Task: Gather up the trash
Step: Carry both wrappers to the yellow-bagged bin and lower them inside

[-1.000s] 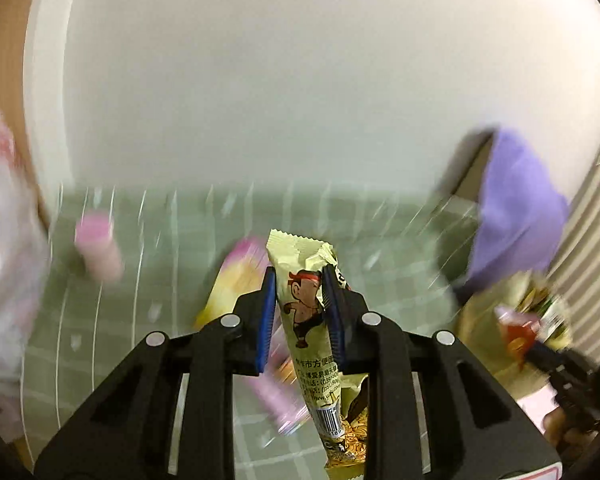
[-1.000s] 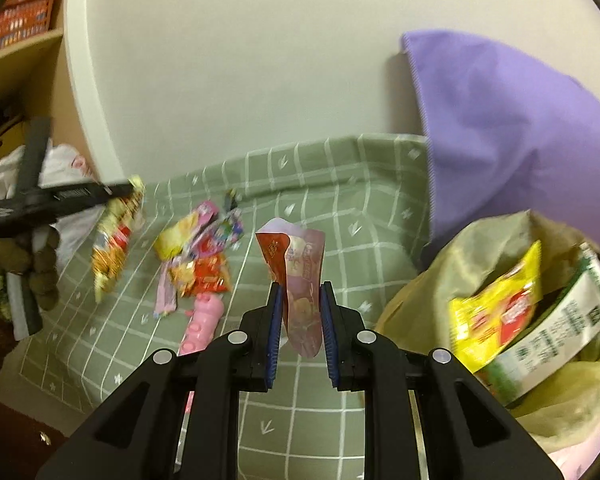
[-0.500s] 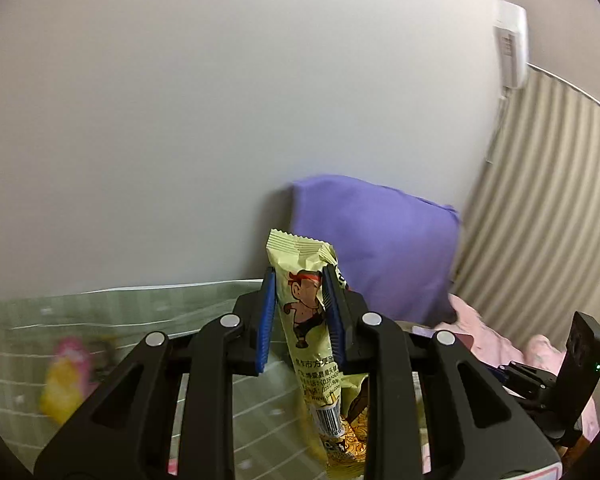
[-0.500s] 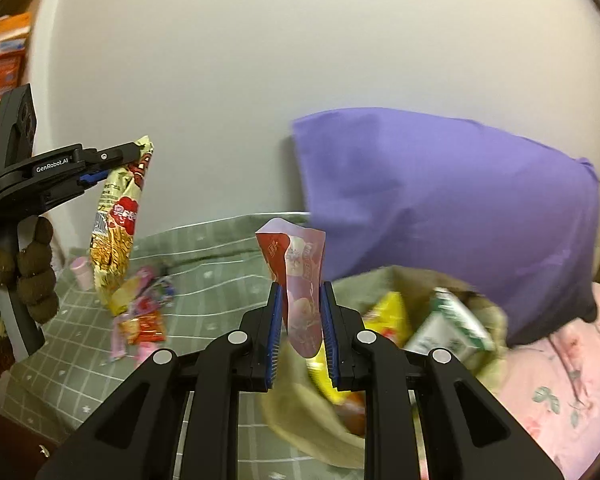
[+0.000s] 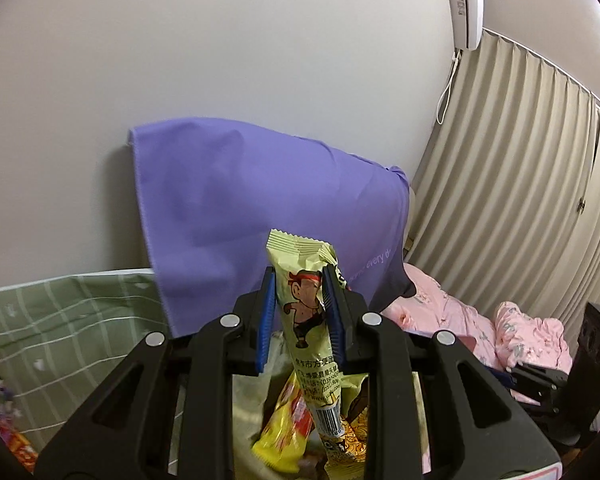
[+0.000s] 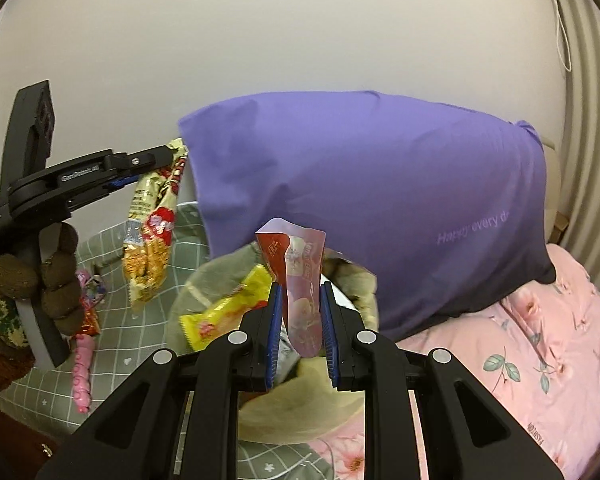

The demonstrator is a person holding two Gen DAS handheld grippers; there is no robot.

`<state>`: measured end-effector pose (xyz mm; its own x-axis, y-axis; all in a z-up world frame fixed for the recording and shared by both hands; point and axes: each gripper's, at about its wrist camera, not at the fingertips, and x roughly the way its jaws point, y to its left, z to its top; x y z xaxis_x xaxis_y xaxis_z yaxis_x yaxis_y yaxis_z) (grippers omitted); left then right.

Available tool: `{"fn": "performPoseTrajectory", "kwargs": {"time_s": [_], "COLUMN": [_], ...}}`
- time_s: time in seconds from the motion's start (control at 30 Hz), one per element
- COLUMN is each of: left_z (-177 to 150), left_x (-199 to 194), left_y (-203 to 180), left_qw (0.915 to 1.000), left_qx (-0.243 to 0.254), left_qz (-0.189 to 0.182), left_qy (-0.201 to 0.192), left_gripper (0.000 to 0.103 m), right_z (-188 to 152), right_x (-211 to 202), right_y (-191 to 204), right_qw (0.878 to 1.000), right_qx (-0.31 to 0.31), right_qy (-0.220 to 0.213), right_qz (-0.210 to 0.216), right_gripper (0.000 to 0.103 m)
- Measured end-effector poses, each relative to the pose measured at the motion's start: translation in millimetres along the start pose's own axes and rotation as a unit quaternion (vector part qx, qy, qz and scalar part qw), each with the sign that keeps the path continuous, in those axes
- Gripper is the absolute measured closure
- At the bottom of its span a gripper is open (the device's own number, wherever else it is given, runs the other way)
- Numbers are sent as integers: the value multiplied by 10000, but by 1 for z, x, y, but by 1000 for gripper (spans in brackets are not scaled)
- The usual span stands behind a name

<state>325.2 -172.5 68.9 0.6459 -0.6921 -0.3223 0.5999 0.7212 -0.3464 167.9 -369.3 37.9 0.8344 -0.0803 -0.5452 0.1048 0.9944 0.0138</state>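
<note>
Behind, a purple pillow (image 6: 364, 200) leans on the wall; my left gripper (image 5: 300, 320) pinches a pale-yellow cartoon snack wrapper (image 5: 306, 300), my right gripper (image 6: 300, 320) pinches a red-pink glossy pouch (image 6: 300, 276), both poised above the olive trash bag (image 6: 300, 412) for dropping.

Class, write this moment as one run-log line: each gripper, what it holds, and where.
left gripper: shut on yellow wrapper | right gripper: shut on pink wrapper | both above trash bag | nothing released

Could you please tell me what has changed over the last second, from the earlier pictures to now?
Both grippers swung away from the littered green blanket toward the trash bag by the purple pillow. The right gripper now hovers over the bag. Unchanged: the left gripper stays shut on its yellow snack wrapper, the right on its pink wrapper.
</note>
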Motion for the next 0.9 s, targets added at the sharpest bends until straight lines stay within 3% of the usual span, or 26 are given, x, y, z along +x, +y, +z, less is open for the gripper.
{"fn": "performPoseTrajectory", "kwargs": {"time_s": [0.13,0.27,0.47,0.9], "left_z": [-13,-44,-83,-108], "left_x": [28,56,53,44], "left_y": [0,0,8,16], "left_qw": [9999,9991,9951,9806], "left_qx": [-42,123,230,93], "left_qz": [92,177,205,-231], "left_qy": [-98,377,935,1944], "left_gripper": [81,81,81,79], "right_z": [-2,-5,-20,-27], "right_x": [18,29,45,60], "right_y": [-9,-13,-7,2], "right_qw": [9999,9996,9970,9956], "right_qx": [0,-46,-87,-53], "right_qy": [127,251,549,745], "right_qz": [4,129,533,570], "right_gripper": [84,84,84,84]}}
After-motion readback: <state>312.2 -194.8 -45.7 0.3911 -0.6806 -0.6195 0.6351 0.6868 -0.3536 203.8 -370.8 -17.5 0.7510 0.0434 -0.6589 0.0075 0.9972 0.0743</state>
